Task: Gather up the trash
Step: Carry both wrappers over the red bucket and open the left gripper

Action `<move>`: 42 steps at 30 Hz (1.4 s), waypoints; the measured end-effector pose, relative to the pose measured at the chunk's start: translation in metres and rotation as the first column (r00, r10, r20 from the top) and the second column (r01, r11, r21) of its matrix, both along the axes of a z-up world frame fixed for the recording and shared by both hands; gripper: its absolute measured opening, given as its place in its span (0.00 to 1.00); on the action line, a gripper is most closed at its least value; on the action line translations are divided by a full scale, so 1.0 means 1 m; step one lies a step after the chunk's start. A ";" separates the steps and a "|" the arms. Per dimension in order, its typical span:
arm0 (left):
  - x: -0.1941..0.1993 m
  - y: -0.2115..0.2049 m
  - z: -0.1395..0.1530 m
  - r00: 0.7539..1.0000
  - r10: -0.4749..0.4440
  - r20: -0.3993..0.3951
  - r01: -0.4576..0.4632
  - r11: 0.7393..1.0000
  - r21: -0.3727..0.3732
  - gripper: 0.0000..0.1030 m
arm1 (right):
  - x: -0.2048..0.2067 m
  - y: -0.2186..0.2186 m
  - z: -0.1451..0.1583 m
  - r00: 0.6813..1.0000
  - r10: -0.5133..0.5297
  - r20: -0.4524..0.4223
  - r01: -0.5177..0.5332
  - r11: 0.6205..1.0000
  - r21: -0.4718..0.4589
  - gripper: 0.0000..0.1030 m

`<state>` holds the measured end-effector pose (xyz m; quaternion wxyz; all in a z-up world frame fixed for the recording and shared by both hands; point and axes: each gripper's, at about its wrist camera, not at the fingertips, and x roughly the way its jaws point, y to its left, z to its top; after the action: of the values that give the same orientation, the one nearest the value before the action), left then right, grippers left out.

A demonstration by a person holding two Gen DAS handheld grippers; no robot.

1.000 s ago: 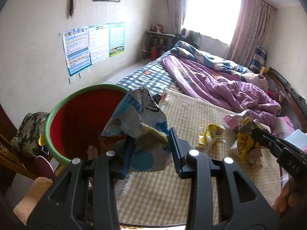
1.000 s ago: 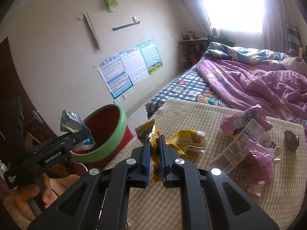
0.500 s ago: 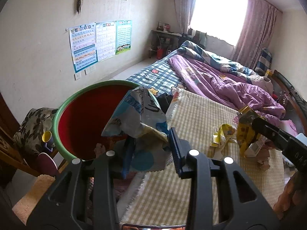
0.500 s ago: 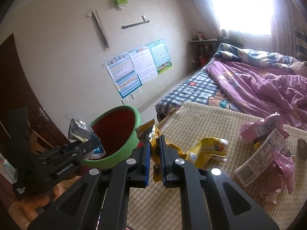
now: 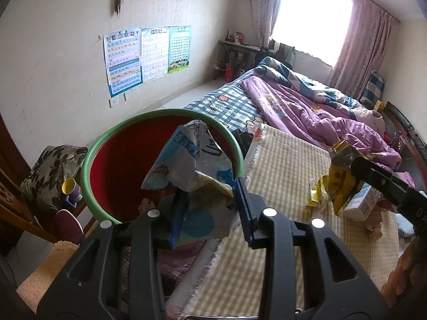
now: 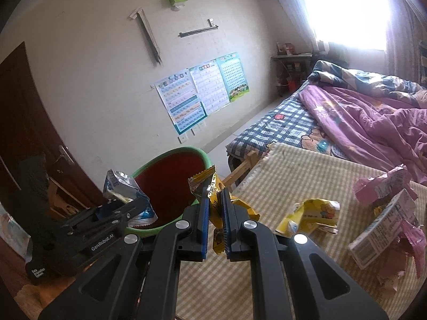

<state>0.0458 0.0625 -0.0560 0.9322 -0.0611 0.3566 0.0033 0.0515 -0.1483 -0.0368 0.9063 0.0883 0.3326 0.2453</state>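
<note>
My left gripper (image 5: 210, 202) is shut on a crumpled blue-and-white snack bag (image 5: 189, 165), held over the near rim of a red basin with a green rim (image 5: 88, 160). In the right wrist view the same left gripper (image 6: 128, 208) and blue-and-white bag (image 6: 120, 186) hang at the basin (image 6: 170, 184)'s left edge. My right gripper (image 6: 214, 205) is shut on a yellow wrapper (image 6: 213, 200), just right of the basin and above the checked mat's corner. The left wrist view shows that yellow wrapper (image 5: 340, 184) at the right.
On the yellow checked mat (image 6: 280, 184) lie a yellow packet (image 6: 312, 214), a white carton (image 6: 384, 229) and pink wrappers (image 6: 384, 186). A bed with a purple quilt (image 6: 373, 122) lies behind. A floral cushion with a yellow cup (image 5: 70, 188) sits left of the basin.
Both grippers have shifted left toward the basin with their wrappers; the blue-and-white bag now hangs further over the basin, and the yellow wrapper has left the mat's litter behind.
</note>
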 end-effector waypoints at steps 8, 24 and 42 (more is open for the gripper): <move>0.002 0.007 -0.001 1.000 0.015 -0.002 -0.015 1.000 -0.003 0.33 | 0.002 0.014 -0.001 1.000 0.030 0.000 -0.030 1.000 -0.006 0.09; 0.006 0.018 -0.007 1.000 0.028 -0.005 -0.028 1.000 -0.001 0.33 | 0.008 0.029 -0.008 0.999 0.036 -0.021 -0.036 0.999 -0.010 0.09; 0.028 0.058 -0.023 0.998 0.067 -0.006 -0.067 0.997 0.040 0.33 | 0.024 0.061 -0.013 1.000 0.028 -0.015 -0.028 1.000 -0.008 0.09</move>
<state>0.0739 0.1202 -0.0792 0.9313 -0.0544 0.3578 0.0419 0.0754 -0.0874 -0.0496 0.9007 0.0816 0.3413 0.2559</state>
